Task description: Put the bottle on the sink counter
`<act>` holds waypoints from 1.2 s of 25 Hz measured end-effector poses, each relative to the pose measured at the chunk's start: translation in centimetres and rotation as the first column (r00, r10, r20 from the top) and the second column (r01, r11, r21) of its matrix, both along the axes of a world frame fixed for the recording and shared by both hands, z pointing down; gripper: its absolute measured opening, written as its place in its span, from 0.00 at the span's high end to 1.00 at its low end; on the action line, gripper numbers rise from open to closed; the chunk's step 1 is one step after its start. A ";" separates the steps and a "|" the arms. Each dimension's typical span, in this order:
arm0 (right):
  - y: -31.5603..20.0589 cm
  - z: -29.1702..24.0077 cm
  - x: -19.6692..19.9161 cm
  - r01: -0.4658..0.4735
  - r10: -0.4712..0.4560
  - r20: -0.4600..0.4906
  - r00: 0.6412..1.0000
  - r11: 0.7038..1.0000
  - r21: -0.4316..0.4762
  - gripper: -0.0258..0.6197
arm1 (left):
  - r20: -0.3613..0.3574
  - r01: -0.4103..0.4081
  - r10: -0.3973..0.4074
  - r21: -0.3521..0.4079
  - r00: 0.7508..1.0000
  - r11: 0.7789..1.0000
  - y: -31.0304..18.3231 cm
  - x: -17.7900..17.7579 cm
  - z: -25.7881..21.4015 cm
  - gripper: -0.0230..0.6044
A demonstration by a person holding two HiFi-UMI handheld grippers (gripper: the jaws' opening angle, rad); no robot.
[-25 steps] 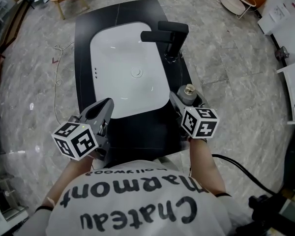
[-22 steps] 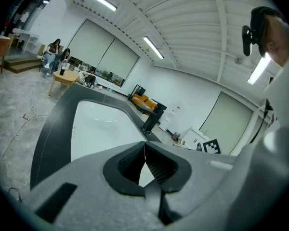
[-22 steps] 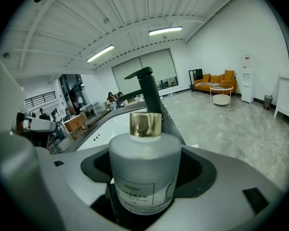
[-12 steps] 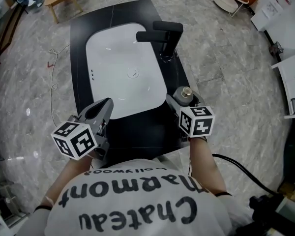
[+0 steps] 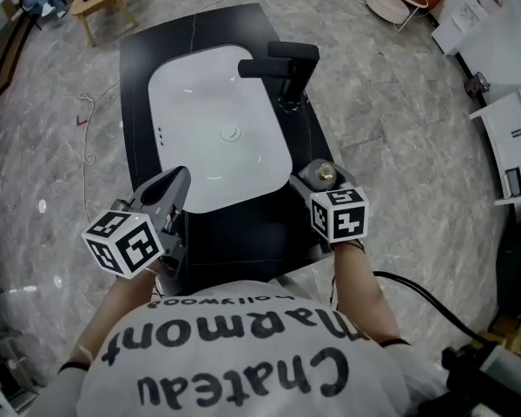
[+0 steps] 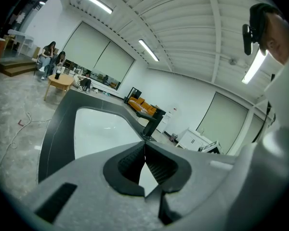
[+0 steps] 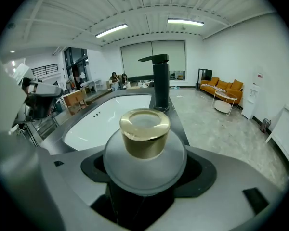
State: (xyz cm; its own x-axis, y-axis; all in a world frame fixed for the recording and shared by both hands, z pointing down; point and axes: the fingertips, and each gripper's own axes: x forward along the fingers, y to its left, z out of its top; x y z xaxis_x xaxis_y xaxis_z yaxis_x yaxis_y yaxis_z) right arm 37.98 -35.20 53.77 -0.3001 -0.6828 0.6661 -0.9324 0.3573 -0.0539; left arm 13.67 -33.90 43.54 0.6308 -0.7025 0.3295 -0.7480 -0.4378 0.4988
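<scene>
Right of centre in the head view, beside the lower right corner of the white basin (image 5: 213, 120): a bottle (image 5: 320, 175), upright, gold cap (image 7: 144, 131) on top, clamped by the right gripper (image 5: 315, 183). In the right gripper view, jaws parted only as far as the grey rounded body between them allows. Hard to tell whether the base touches the black counter (image 5: 243, 233) or hangs just above it (hidden under the gripper). At lower left, the left gripper (image 6: 145, 163), jaws pressed together on nothing, near the basin's lower left corner.

To do this step well:
- Lower straight down with the bottle vertical, onto the bare black strip between basin rim and outer counter edge, below the tap (image 5: 286, 68) in the frame.
- Aim for the middle of that strip, which looks narrow enough to land half on the rim or overhang the edge.
- Wait for a flat, full seat before parting the jaws.
- Open slowly and evenly, then back out along the jaws' own line rather than sideways, so as not to clip the round shoulder and tip it.
- Leave the left gripper clear.
</scene>
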 end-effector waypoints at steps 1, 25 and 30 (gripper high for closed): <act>0.1 0.1 0.0 0.004 -0.004 -0.016 1.000 1.000 -0.002 0.43 | -0.002 0.000 0.000 0.002 1.000 1.000 -0.1 -0.1 0.0 0.94; 0.3 1.2 -0.2 0.025 -0.027 -0.083 0.996 0.999 -0.029 0.43 | -0.057 0.008 -0.008 0.007 0.998 1.000 0.2 -0.9 0.4 0.94; 0.4 1.2 -0.2 0.026 -0.030 -0.102 0.994 0.999 -0.042 0.43 | -0.058 0.018 -0.018 0.007 0.998 1.000 0.6 -1.5 0.2 0.94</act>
